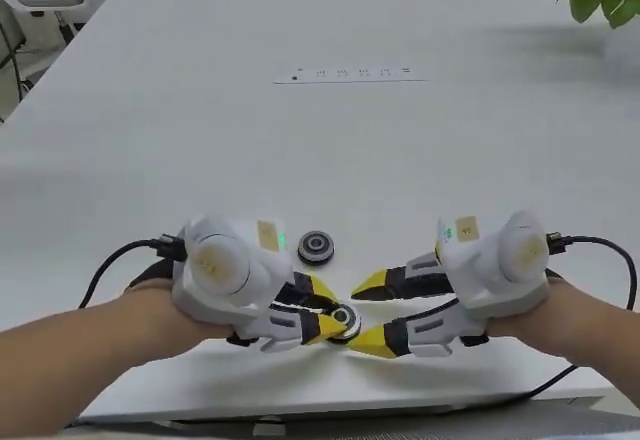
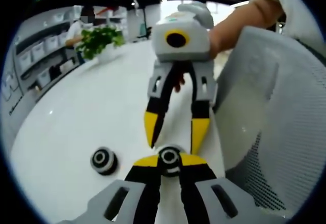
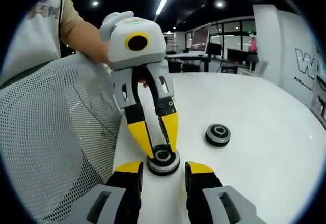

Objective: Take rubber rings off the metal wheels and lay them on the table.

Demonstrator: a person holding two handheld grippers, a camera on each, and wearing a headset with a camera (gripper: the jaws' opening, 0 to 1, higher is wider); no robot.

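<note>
Presently, item one: small metal wheel (image 3: 163, 159) with black rubber ring (image 3: 163, 171), at the table's (image 1: 400, 160) near edge, clamped between my left tool's (image 2: 170, 160) tips. Right tool (image 3: 165, 170) spread, jaws either side of it. Likely light, with rigid hub and snug, stretchy ring; I'd pinch the ring's outer rim. Item two: second wheel (image 1: 316, 246), loose on the table, just beyond.

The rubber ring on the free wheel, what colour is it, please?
Black: the ring wraps a silvery hub; the right gripper view shows it best.
</note>
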